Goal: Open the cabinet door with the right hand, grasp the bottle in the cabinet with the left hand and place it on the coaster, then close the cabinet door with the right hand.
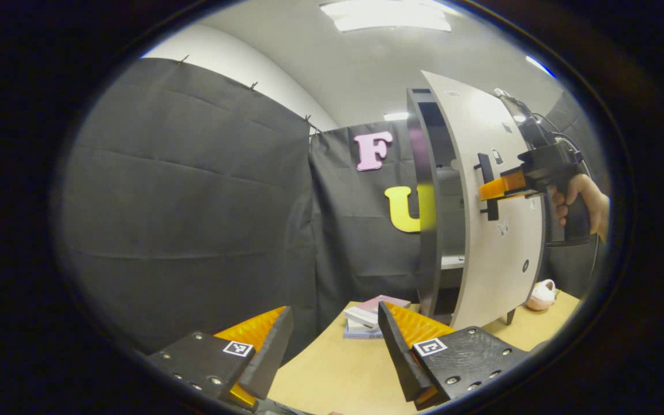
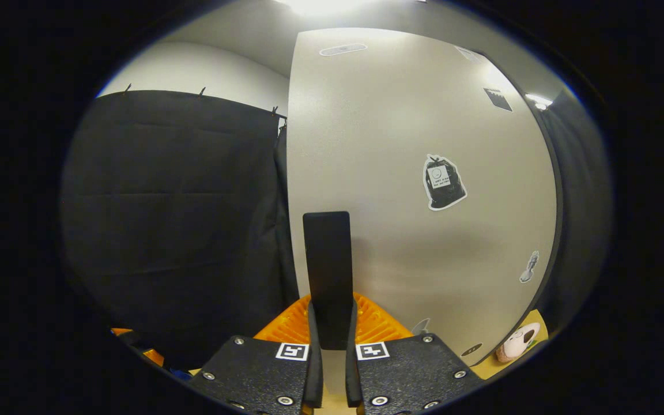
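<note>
The cabinet stands on the table with its pale door swung partly open, edge-on to me in the left gripper view. A person's hand holds my right gripper, which is shut on the door's black vertical handle. In the right gripper view that handle stands upright between the two fingers of the right gripper, with the door right behind it. My left gripper hangs open and holds nothing, low over the table, left of the cabinet. A shelf shows inside the gap.
A small stack of books lies on the tan table by the cabinet's foot. A pale plush toy sits to the right of the door, seen too as the plush toy. Stickers dot the door. Black cloth walls the booth.
</note>
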